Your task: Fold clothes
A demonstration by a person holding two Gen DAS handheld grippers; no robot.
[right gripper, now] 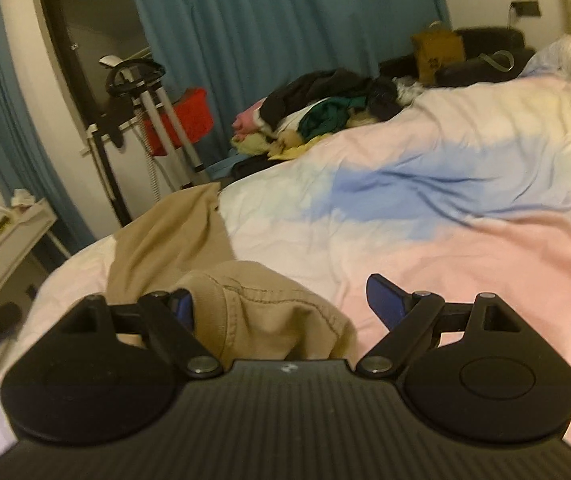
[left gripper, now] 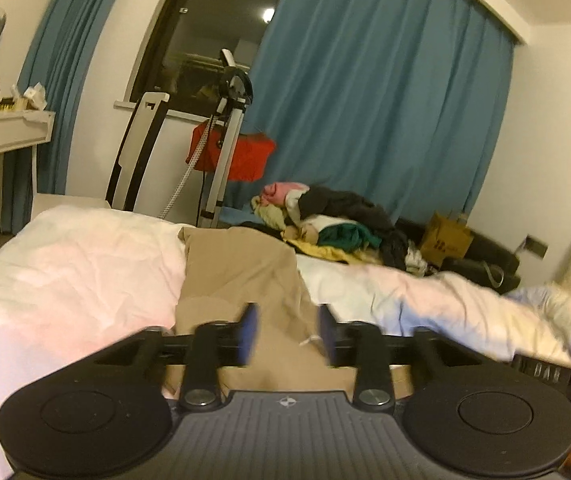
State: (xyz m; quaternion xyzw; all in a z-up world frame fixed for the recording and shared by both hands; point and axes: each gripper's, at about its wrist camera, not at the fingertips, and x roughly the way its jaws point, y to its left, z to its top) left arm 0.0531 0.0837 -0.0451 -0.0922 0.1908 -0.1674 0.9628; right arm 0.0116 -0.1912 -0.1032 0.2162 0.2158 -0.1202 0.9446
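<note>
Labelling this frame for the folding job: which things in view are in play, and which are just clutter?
In play: tan trousers, clothes pile, left gripper, right gripper, both open.
Clutter: bedspread, blue curtains, red bag, dressing table.

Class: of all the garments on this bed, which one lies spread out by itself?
The tan trousers, flat on the duvet; the others sit heaped in the pile.

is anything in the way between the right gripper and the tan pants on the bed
Nothing visible. The tan pants already bunch up between the open fingers of the right gripper, lying on the bed cover. The clothes pile sits well beyond.
</note>
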